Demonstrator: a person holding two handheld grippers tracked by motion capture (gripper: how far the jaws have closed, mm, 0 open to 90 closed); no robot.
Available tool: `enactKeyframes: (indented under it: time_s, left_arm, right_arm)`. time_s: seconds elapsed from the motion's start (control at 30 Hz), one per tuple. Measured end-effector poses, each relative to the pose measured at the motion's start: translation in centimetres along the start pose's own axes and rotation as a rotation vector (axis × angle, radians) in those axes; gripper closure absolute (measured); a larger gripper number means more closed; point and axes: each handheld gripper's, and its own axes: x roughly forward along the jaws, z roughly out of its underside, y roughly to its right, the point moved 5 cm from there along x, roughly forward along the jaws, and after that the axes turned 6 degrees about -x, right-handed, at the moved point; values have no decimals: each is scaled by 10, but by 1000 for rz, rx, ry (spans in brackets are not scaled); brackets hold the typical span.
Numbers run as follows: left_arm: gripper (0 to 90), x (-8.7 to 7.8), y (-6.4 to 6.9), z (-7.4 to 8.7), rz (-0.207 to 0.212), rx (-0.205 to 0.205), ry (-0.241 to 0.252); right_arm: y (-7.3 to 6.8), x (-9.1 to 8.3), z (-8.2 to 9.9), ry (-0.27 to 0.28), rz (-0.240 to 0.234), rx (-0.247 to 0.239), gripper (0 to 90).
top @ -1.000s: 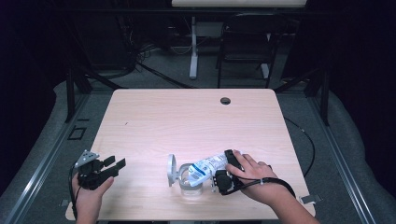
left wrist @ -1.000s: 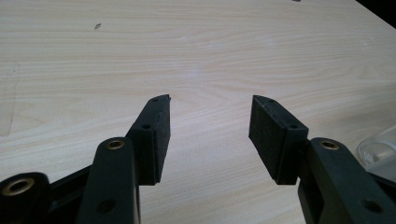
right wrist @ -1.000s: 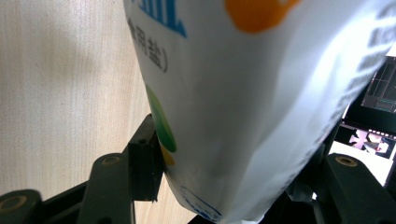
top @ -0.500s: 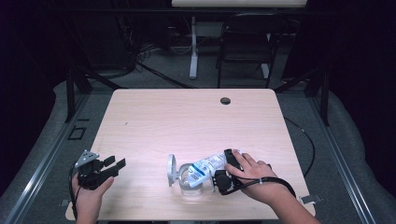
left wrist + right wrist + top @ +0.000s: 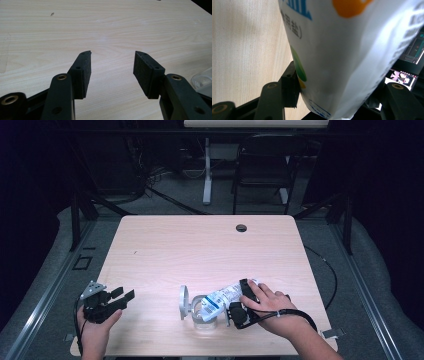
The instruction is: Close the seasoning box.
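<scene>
The white bag (image 5: pixel 352 57) clamped between the right tool's (image 5: pixel 337 100) jaws carries the only readable print. In the right gripper view, just above the tool's left jaw, small blue Chinese characters run along the bag's edge — 食用盐, closed by a bracket. Farther from the tool, at the top of that view, larger blue strokes are cut off and cannot be read. On the bag's far side, toward the right jaw, lines of fine grey print stay too blurred to make out — as does the blue print on the bag (image 5: pixel 222 297) in the high view.

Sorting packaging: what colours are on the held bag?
White plastic bag with blue print, orange and green patches; clearest in the right gripper view.
</scene>
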Motion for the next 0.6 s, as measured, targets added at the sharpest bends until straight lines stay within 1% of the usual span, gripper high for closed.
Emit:
enactKeyframes:
  time_s: [0.07,0.37,0.43,0.47,0.5,0.6]
  left_arm:
    - [489,0,0,0,2,1,-4]
    - [489,0,-1,0,1,-1,0]
    - [489,0,-1,0,1,-2,0]
    - [489,0,-1,0,1,-2,-1]
    - [489,0,-1,0,1,-2,-1]
    - [489,0,-1,0,1,-2,-4]
  right_arm:
    - [0,0,0,5,-1,1,424]
    - [2,0,0,-6,6,-19,424]
    - [2,-1,0,-13,10,-27,425]
    - [3,-2,0,-25,11,-38,425]
    - [3,-1,0,-14,8,-28,425]
    - [2,-1,0,-14,8,-27,425]
